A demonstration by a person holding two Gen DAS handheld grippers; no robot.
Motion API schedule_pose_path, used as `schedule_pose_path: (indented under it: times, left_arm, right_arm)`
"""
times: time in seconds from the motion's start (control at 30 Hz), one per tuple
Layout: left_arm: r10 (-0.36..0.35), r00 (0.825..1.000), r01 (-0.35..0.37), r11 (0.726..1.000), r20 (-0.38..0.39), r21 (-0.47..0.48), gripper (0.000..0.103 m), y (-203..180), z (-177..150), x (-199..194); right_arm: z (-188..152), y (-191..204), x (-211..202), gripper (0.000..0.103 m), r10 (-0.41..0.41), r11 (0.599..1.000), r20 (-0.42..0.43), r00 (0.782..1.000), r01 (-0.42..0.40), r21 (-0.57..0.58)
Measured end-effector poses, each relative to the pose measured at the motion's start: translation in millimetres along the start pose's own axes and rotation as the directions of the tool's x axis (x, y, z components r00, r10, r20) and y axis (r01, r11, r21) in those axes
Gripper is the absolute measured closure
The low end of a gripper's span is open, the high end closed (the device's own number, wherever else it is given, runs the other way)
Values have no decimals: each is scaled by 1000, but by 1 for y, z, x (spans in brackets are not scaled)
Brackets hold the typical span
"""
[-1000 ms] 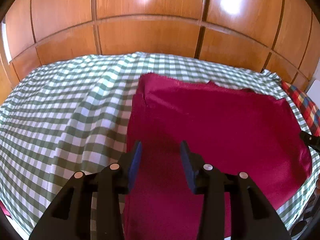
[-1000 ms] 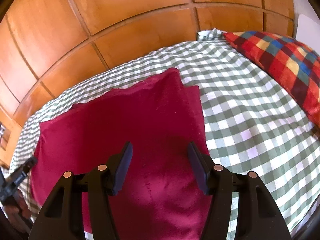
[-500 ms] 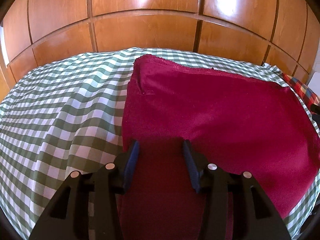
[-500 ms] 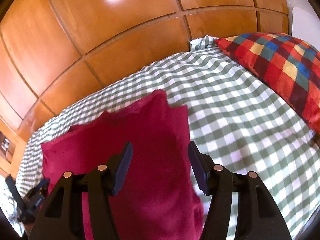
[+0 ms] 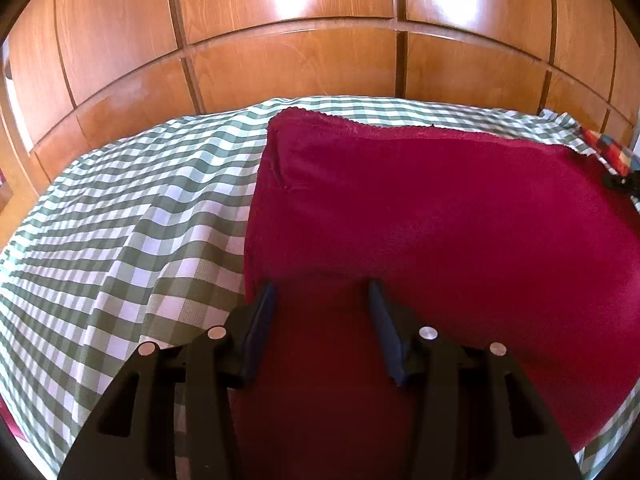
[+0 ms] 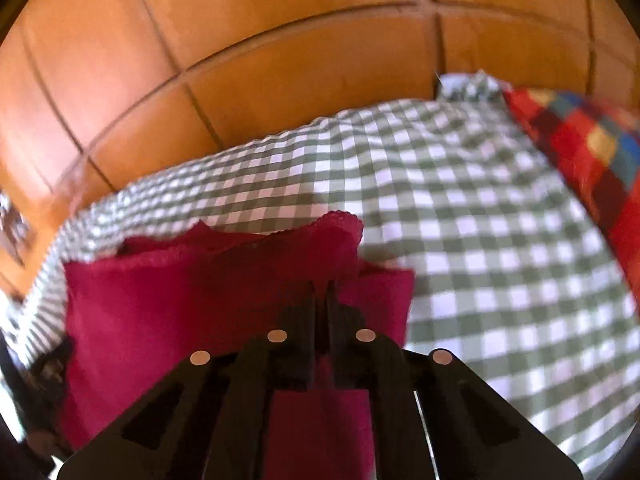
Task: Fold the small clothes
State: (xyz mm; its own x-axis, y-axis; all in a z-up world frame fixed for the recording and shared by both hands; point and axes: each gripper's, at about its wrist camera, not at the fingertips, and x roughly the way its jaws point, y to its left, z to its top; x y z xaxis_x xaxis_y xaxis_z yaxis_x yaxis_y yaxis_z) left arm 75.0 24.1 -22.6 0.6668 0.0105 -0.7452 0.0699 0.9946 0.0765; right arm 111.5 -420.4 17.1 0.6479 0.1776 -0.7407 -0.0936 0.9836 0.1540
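Note:
A dark red cloth [image 5: 420, 200] lies spread on the green-and-white checked bedsheet [image 5: 132, 232]. My left gripper [image 5: 322, 290] is open, low over the cloth's near left part, its jaws apart with red cloth between and below them. My right gripper [image 6: 323, 292] is shut on the red cloth [image 6: 168, 292] near its right edge, and the cloth's far edge is lifted and ruffled there. The right gripper's tip [image 5: 622, 182] shows at the right rim of the left wrist view.
A wooden panelled wall [image 5: 320, 40] runs along the far side of the bed. A red, blue and yellow checked pillow [image 6: 592, 160] lies at the right. The sheet [image 6: 480, 240] stretches right of the cloth.
My right gripper closed on the cloth and its edge has risen. My left gripper moved forward and lower over the cloth, still open.

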Motion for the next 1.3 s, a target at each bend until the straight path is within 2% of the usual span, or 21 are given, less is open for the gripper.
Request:
schedule_pose_path:
  times: [0.07, 0.2, 0.3, 0.33, 0.37, 0.43, 0.47, 0.53, 0.67, 0.77, 1.0, 1.3]
  left_arm:
    - [10, 1000, -11, 1000, -8, -8, 54, -1, 2, 1]
    - [29, 999, -29, 998, -14, -50, 53, -2, 5, 5]
    - [27, 999, -29, 996, -16, -83, 53, 1, 5, 6]
    - [25, 1000, -26, 996, -16, -85, 53, 1, 4, 5]
    - [22, 1000, -23, 996, -16, -86, 53, 2, 4, 5]
    - [14, 1000, -15, 996, -18, -86, 53, 3, 4, 5]
    - [8, 1000, -10, 996, -17, -85, 53, 4, 4, 5]
    - [-3, 1000, 2, 996, -13, -88, 53, 6, 3, 4]
    - [6, 1000, -7, 997, -12, -75, 53, 4, 4, 3]
    - [24, 1000, -25, 998, -19, -57, 53, 1, 5, -2]
    - [10, 999, -12, 999, -32, -49, 52, 3, 4, -15]
    - [-59, 998, 59, 996, 10, -67, 49, 9, -4, -47]
  right_arm:
    - [2, -9, -1, 100, -24, 1000, -9, 1000, 23, -10]
    - [-13, -20, 25, 100, -37, 999, -102, 994, 37, -5]
    - [-13, -24, 16, 99, 16, 999, -69, 997, -13, 51]
    - [-14, -30, 11, 94, 55, 994, -61, 997, -49, 94]
    - [-17, -35, 6, 83, 78, 989, -55, 995, -70, 133]
    - [-31, -47, -10, 72, 114, 972, -32, 993, -105, 208]
    - [-41, -53, -17, 61, 141, 961, -32, 989, -129, 245]
    - [-58, -58, -29, 53, 178, 939, -31, 984, -161, 303]
    - [-95, -59, -43, 53, 252, 894, -39, 967, -217, 393]
    - [-109, -54, -49, 52, 301, 861, -31, 953, -257, 438]
    - [-118, -45, -50, 52, 362, 801, -34, 932, -292, 523]
    - [-117, -30, -41, 52, 363, 797, -54, 930, -280, 535]
